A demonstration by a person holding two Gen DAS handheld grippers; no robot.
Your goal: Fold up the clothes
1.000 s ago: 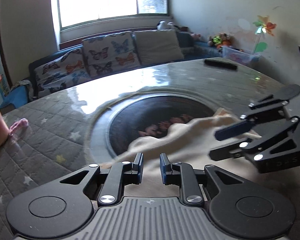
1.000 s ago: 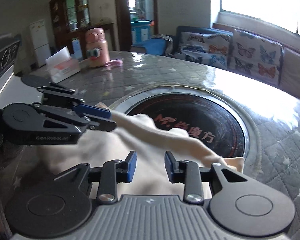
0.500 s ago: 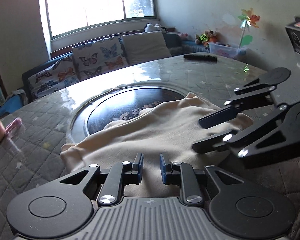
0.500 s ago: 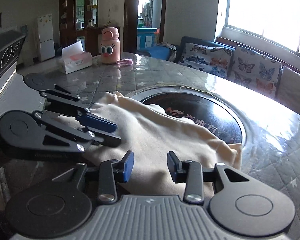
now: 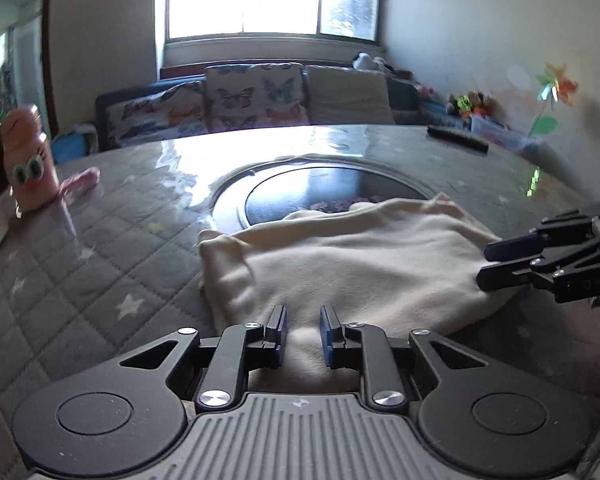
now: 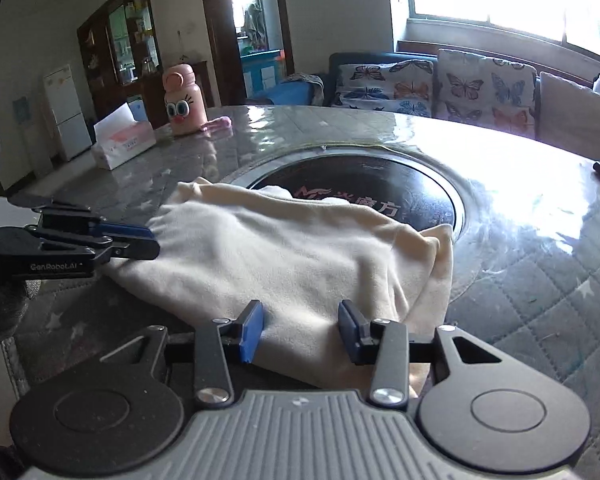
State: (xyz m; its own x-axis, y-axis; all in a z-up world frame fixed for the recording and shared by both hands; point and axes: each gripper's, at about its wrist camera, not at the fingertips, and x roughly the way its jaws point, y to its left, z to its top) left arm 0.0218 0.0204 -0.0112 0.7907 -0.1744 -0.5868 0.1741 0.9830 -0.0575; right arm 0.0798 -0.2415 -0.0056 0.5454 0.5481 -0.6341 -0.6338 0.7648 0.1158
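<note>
The soft, limp cream fleece garment (image 5: pixel 352 256) will sag when lifted; take hold at its doubled near edge at 6 o'clock. Left tool (image 5: pixel 303 334) and right tool (image 6: pixel 300 330) both stand apart, clamping nothing.

The cream fleece garment (image 6: pixel 300 256) fills the near middle of the round table with its quilted grey star-print cover (image 6: pixel 540 288), lapping over the dark glass inset disc (image 6: pixel 380 184). The left gripper (image 6: pixel 140 240) sits at the garment's left edge and the right gripper (image 6: pixel 300 332) at its near edge. Far left stand a pink cartoon-eyed bottle (image 6: pixel 182 104) and a white tissue box (image 6: pixel 122 140); far right lies a black remote (image 5: pixel 456 138). Bare cover lies open between them and along the right.
</note>
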